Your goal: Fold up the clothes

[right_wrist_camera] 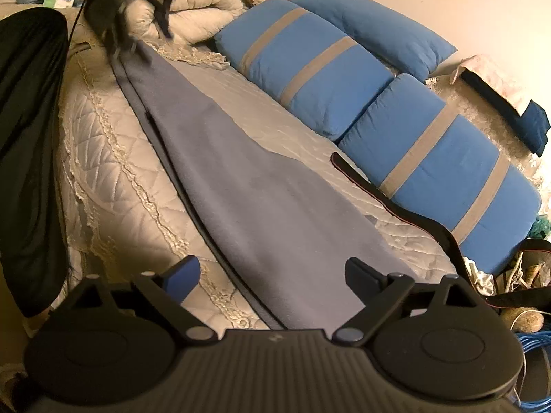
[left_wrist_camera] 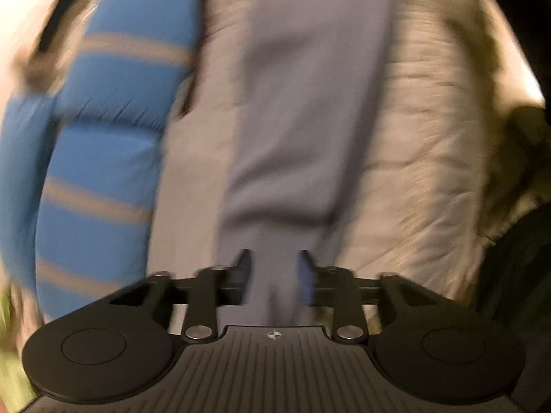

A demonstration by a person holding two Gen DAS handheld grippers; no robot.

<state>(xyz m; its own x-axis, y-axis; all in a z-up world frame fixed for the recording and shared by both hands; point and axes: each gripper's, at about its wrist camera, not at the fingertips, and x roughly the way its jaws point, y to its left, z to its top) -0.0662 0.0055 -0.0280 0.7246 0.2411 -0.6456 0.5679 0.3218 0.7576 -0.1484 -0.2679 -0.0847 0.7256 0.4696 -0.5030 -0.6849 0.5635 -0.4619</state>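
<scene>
Dim, warm yellowish light falls on both fisheye views, the left wrist view smeared by heavy motion blur, the right one sharper, with dark, bent corners.

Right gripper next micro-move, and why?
Probably lower the open right gripper and close it on the near end of the long grey-blue fabric garment. The left gripper appears to pinch the far end, while this end lies flat on the quilted cream bedspread.
</scene>
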